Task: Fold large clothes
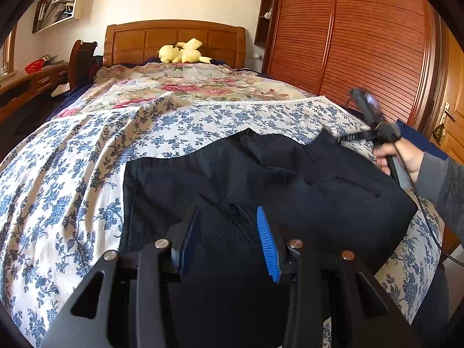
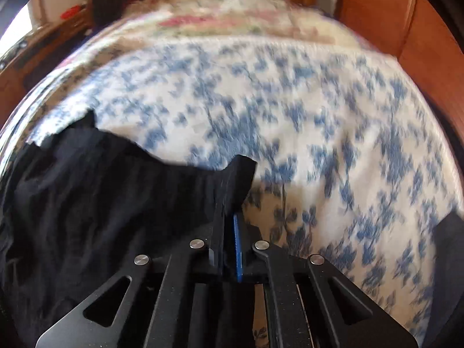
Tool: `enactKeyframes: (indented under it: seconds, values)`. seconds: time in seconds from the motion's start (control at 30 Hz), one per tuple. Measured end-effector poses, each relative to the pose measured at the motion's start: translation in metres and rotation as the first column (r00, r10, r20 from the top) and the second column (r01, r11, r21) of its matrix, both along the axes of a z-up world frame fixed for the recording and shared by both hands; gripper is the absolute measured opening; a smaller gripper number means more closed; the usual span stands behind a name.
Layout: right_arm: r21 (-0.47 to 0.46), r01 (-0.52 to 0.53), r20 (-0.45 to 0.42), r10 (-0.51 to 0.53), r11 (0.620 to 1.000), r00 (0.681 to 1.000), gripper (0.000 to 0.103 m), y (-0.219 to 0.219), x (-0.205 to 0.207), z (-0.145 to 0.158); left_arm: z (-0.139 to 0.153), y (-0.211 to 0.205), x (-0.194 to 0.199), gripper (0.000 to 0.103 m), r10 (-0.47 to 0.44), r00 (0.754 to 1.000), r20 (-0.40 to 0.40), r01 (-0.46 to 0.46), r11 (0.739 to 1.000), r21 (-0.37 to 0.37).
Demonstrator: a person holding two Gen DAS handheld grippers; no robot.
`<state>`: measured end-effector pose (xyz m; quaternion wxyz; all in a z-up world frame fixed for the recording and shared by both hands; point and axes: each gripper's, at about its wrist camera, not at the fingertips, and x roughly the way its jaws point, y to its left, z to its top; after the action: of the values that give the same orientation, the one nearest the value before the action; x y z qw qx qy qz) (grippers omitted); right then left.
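A large black garment (image 1: 290, 179) lies spread on the blue-flowered sheet (image 1: 72, 174) near the bed's foot. My left gripper (image 1: 227, 211) hovers low over its near part. Its blue pads (image 1: 268, 240) stand apart and the cloth lies flat beneath them, so it is open. At the garment's far right corner a hand (image 1: 403, 156) holds my right gripper (image 1: 339, 138). In the right wrist view, which is blurred, that gripper (image 2: 229, 211) is shut on the garment's (image 2: 101, 191) edge. A corner of the cloth (image 2: 242, 168) sticks up past the fingertips.
A yellow plush toy (image 1: 181, 52) sits by the wooden headboard (image 1: 174, 40). A slatted wooden wardrobe (image 1: 362, 43) runs along the bed's right side. A desk (image 1: 32, 82) with a red basket (image 1: 34, 66) stands at left. A rose-patterned cover (image 1: 188, 84) lies further up the bed.
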<state>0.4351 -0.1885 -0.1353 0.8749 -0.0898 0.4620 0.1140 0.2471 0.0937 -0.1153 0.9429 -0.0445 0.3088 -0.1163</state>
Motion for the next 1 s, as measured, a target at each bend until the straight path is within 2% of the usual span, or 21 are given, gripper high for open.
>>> enactKeyframes:
  seconds: [0.07, 0.17, 0.2, 0.27, 0.3, 0.37, 0.43, 0.6, 0.77, 1.0]
  values:
    - [0.007, 0.026, 0.141, -0.027, 1.0, 0.99, 0.002, 0.0, -0.01, 0.03, 0.0, 0.0, 0.0, 0.038, 0.0, 1.0, 0.002, 0.0, 1.0, -0.003]
    - [0.015, 0.195, 0.271, -0.192, 0.981, 0.943, 0.002, -0.014, -0.011, 0.062, 0.002, -0.001, -0.002, 0.038, 0.0, 1.0, 0.001, 0.0, 1.0, 0.0]
    - [-0.004, 0.206, 0.272, -0.197, 0.979, 0.942, 0.002, -0.014, -0.008, 0.064, 0.003, -0.002, -0.003, 0.038, 0.0, 1.0, 0.001, 0.0, 1.0, 0.0]
    - [-0.053, 0.2, 0.218, -0.184, 0.978, 0.958, 0.002, -0.011, 0.002, 0.06, 0.004, -0.002, -0.005, 0.038, 0.0, 1.0, 0.002, 0.0, 1.0, 0.001]
    - [-0.064, 0.189, 0.168, -0.176, 0.98, 0.97, 0.008, -0.009, 0.005, 0.056, 0.004, -0.001, -0.007, 0.038, 0.003, 1.0, 0.005, -0.003, 1.0, 0.003]
    - [-0.091, 0.178, 0.152, -0.163, 0.98, 0.975, 0.017, -0.003, 0.002, 0.054, 0.006, 0.0, -0.01, 0.038, 0.006, 1.0, 0.007, -0.006, 1.0, 0.002]
    - [-0.095, 0.149, 0.171, -0.132, 0.984, 0.976, 0.052, 0.005, -0.01, 0.055, 0.007, 0.001, -0.013, 0.038, 0.01, 1.0, 0.007, -0.01, 1.0, 0.0]
    - [-0.054, 0.037, 0.138, -0.029, 0.998, 0.99, 0.053, 0.029, -0.044, 0.047, 0.012, 0.002, -0.02, 0.038, 0.013, 1.0, 0.015, -0.013, 1.0, 0.007]
    - [-0.071, -0.133, 0.134, 0.141, 0.989, 0.981, 0.053, 0.063, -0.114, 0.041, 0.019, -0.001, -0.028, 0.038, 0.014, 1.0, 0.025, -0.014, 1.0, 0.013]
    - [-0.028, -0.221, 0.115, 0.222, 0.975, 0.968, 0.053, 0.072, -0.174, 0.039, 0.029, -0.006, -0.041, 0.038, 0.015, 0.999, 0.045, -0.016, 1.0, 0.022]
